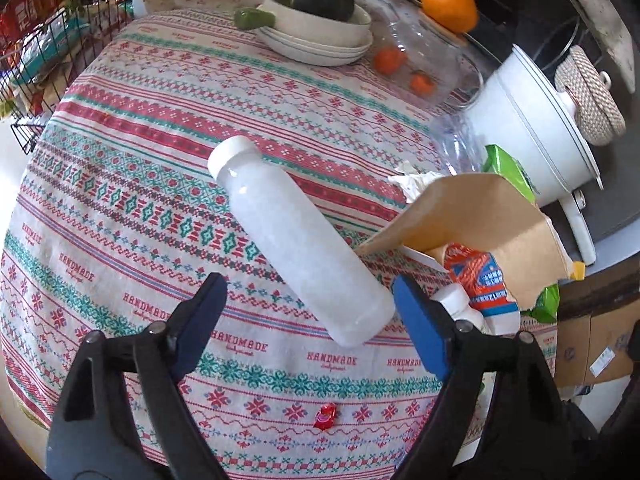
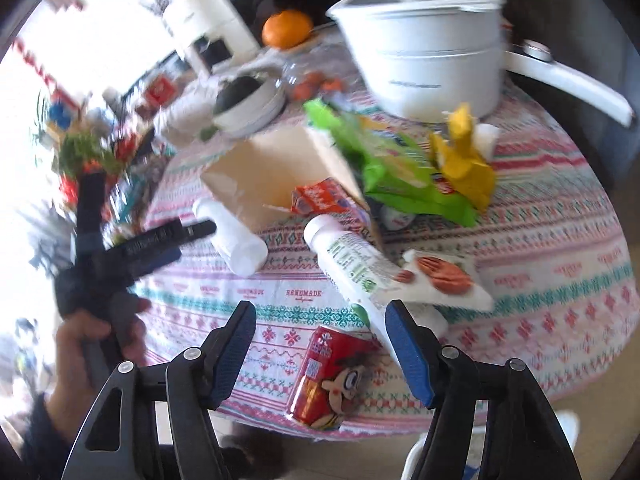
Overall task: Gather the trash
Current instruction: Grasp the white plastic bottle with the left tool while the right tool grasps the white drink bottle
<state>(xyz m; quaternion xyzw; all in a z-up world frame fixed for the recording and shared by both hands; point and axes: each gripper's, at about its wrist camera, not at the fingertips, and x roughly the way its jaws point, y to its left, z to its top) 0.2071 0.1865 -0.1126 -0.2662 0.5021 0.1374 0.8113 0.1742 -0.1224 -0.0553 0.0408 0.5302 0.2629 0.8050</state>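
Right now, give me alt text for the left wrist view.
Open left tongs hover over a white bottle lying on a patterned tablecloth. A torn paper bag with wrappers sits right; a white pot behind.

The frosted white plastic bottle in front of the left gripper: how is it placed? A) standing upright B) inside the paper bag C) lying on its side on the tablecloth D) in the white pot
C: the frosted white plastic bottle lies on its side on the patterned tablecloth, cap pointing away.
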